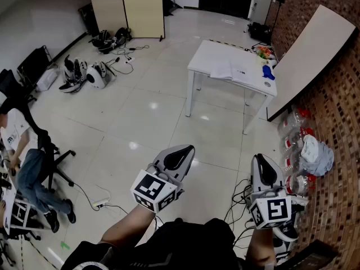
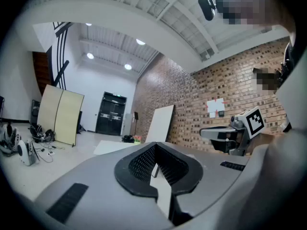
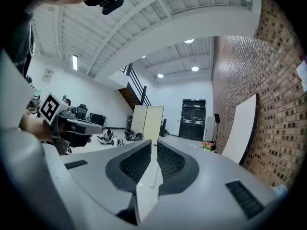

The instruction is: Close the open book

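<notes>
White worktop (image 1: 205, 55) stands far across tiled floor, well apart from me; open book (image 1: 233, 71) lies flat on it, pages up, blue thing (image 1: 268, 72) just beside; my left gripper (image 1: 183, 153) fully closed, empty; my right gripper (image 1: 262, 165) closed to thin slit, nothing between; both level, nowhere near book; I judge book light, pages limp, cover stiffer; best catch outer cover edge, swing it over spine, avoid pinching loose pages.
</notes>
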`<action>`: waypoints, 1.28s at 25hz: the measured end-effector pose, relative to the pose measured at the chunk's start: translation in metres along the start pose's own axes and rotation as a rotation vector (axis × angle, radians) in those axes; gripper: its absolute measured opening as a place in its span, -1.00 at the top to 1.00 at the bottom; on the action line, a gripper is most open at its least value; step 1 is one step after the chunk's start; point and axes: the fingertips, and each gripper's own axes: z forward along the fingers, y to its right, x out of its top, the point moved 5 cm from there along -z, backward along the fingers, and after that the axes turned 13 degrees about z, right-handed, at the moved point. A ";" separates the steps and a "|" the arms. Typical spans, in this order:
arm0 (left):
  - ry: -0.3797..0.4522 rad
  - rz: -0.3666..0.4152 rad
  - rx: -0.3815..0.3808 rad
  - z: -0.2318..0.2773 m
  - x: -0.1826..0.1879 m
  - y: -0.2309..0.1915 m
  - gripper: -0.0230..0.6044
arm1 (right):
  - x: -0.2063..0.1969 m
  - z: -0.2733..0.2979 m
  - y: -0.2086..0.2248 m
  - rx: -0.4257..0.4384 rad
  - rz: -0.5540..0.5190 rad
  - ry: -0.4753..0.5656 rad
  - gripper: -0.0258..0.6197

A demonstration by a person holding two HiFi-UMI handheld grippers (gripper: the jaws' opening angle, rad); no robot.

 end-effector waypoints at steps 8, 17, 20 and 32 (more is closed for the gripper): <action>-0.018 0.003 0.012 0.039 -0.014 -0.034 0.94 | 0.000 0.050 0.021 -0.003 -0.008 0.002 0.91; -0.044 0.014 0.040 0.141 -0.017 -0.069 0.94 | 0.001 0.137 0.101 0.046 0.001 0.005 0.90; -0.065 0.001 0.064 0.183 -0.017 -0.082 0.94 | 0.003 0.167 0.134 0.080 0.005 0.008 0.90; -0.088 -0.087 0.130 0.313 -0.027 -0.140 0.94 | 0.012 0.278 0.229 0.135 0.017 0.015 0.81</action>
